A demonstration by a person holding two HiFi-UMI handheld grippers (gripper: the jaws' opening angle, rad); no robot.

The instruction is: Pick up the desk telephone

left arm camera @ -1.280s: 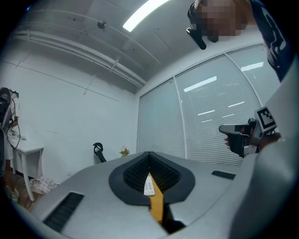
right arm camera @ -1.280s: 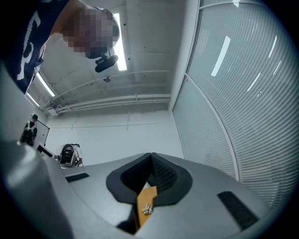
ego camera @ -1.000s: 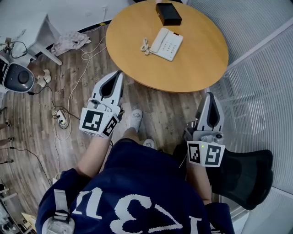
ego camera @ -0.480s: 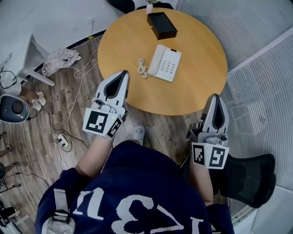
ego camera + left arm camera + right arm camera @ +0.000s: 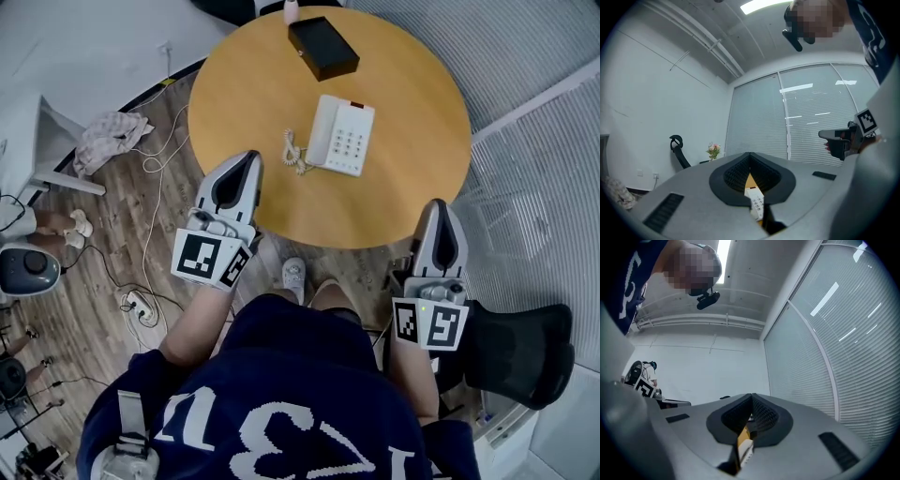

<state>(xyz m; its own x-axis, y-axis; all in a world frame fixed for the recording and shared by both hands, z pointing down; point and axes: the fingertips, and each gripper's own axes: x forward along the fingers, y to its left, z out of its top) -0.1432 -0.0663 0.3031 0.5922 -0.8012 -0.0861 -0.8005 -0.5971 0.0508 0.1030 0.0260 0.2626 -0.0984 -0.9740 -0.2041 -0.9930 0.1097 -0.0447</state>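
Round wooden table [image 5: 412,122] bears white desk telephone [image 5: 341,136]; left tool [image 5: 249,157], right tool [image 5: 439,204] both closed, empty.

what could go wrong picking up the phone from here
1. The left gripper and right gripper both have their jaws together. Reaching in like that would likely shove the desk telephone across the round table rather than grip it.
2. The handset only rests on the phone, with the coiled cord lying beside it. Gripping one part alone may pull them apart or snag the cord.
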